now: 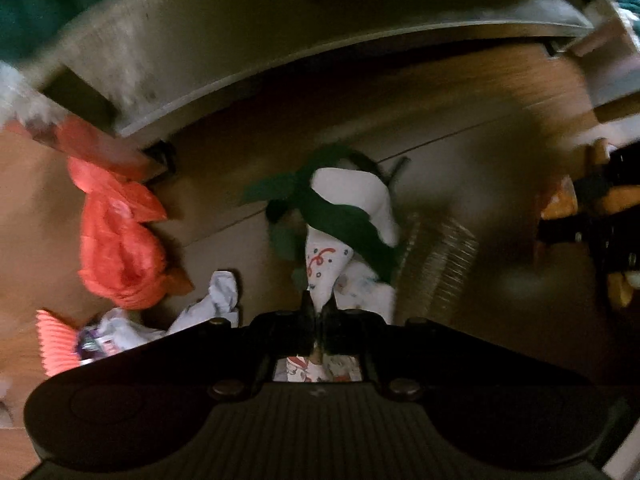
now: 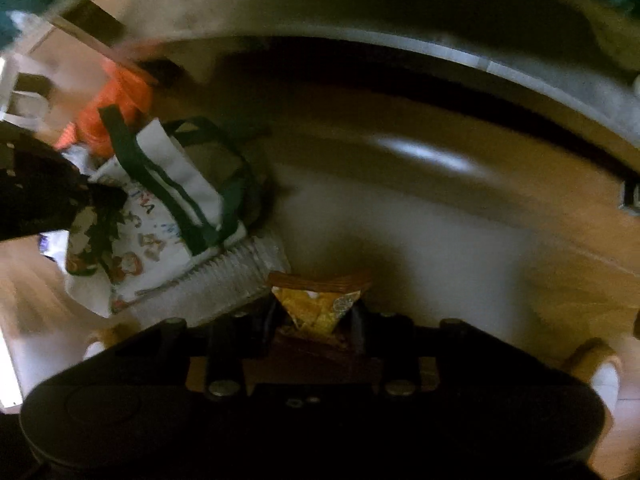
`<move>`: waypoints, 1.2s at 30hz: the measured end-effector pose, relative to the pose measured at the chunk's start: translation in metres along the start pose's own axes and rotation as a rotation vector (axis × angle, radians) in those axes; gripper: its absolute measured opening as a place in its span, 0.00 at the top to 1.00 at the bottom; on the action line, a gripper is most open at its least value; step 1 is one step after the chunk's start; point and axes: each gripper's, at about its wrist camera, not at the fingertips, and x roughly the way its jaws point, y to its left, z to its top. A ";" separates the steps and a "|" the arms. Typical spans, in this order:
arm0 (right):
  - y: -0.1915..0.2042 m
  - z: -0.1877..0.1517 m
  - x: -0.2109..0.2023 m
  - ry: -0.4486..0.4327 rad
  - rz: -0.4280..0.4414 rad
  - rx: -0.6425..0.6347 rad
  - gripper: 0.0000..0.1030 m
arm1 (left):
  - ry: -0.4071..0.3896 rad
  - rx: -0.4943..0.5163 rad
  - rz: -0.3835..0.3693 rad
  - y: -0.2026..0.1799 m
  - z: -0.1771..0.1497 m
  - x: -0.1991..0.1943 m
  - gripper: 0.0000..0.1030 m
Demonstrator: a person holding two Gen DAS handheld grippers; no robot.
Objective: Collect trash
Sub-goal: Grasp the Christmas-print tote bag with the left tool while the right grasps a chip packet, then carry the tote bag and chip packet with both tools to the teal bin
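Trash litters the wooden floor (image 1: 460, 92): an orange plastic bag (image 1: 116, 248) at nine o'clock, crumpled white paper (image 1: 218, 296) at seven. At centre, the left gripper (image 1: 318, 306) has its fingers clenched on the rim of a white, green-handled tote bag (image 1: 348, 200), soft and limp. Rightward, the right gripper (image 2: 316, 312) pinches a yellow snack wrapper (image 2: 316, 304), seemingly light, crinkly and slippery; best held by its corner.
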 end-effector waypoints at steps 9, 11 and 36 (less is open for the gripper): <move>0.022 -0.005 -0.130 -0.169 -0.009 -0.041 0.66 | -0.122 0.169 0.071 -0.042 -0.004 -0.119 0.98; 0.028 -0.011 -0.159 -0.208 -0.015 -0.054 0.66 | -0.167 0.188 0.097 -0.055 -0.004 -0.150 0.98; -0.016 -0.195 -0.570 -0.724 -0.258 -0.081 0.66 | -0.886 0.480 0.312 -0.324 -0.003 -0.520 0.98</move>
